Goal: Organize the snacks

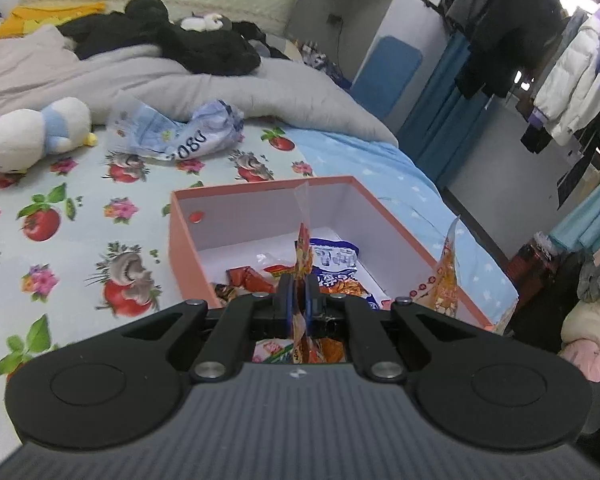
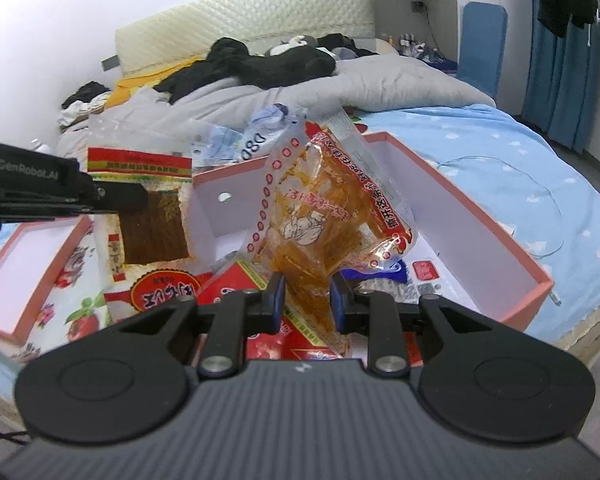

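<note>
Snack packs are going into the pink box: right gripper is pinching an orange pouch w/ red Chinese print. Left gripper, marked "GenRobot.AI", is clamping a brown-strip pack.

Box is sitting mid-frame in left wrist view w/ open top; its back half is showing bare white floor, so room there for a gripper to drop in. Front half is filling up w/ snack packs. Left gripper is pinching a thin packet that's standing upright thru the middle, splitting the opening. Orange bag is hanging in right gripper, blocking centre of right wrist view. Bedsheet at left of box is lying flat and open; crumpled bag and plush toy are sitting further back, upper left.
</note>
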